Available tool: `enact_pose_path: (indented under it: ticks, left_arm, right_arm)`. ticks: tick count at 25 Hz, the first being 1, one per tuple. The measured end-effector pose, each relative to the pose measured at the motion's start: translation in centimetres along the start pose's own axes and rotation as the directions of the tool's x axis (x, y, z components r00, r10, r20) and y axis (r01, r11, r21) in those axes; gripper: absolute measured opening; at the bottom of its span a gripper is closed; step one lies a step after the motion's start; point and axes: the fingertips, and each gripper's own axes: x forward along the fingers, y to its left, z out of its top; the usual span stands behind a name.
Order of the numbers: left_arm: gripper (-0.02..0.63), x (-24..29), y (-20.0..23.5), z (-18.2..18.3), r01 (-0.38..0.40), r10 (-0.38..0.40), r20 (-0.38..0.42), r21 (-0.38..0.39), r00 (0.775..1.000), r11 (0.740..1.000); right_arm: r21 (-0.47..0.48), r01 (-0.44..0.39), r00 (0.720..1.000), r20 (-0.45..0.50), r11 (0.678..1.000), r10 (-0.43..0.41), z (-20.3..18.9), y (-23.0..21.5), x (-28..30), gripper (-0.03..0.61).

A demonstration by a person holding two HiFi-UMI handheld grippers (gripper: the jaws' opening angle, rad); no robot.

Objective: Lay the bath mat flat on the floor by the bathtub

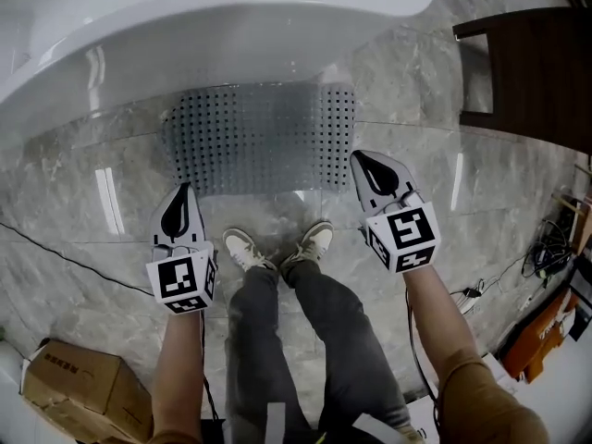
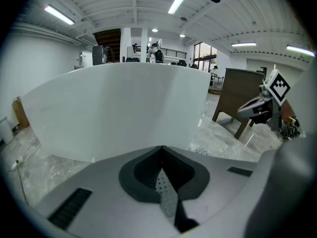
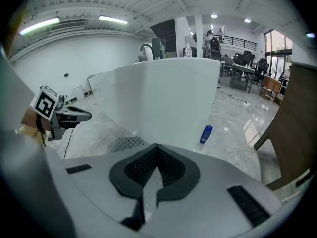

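grippers clear, mat down by tub
shoes (image 1: 248,248) just short of mat's near edge. left gripper (image 1: 186,188) and right gripper (image 1: 355,156) held above near corners, jaws pressed together, nothing pinched. bath mat (image 1: 250,137) apparently flat on floor (image 1: 92,211), far edge at bathtub (image 1: 231,35) base. risk: forward step scuffing and buckling near edge; slipping on glossy stone.

Illumination: bright, even, from ceiling strip lights (image 2: 58,15). Glare streaks on glossy marble floor (image 1: 108,202) and on bathtub (image 1: 231,35) rim. Shadows soft. Gripper views: strong fisheye curvature, dark vignetted corners, foreground slightly soft.
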Motion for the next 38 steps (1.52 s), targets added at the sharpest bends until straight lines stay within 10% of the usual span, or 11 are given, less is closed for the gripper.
enact_pose_path:
  ticks: [38]
  left_arm:
    - [0.003,-23.0,-7.4,40.6,0.020,-0.018,0.341,-0.004,0.940,1.000]
  right_arm:
    - [0.087,0.084,0.955,0.278,0.993,-0.105,31.6,-1.9,-30.2,0.003]
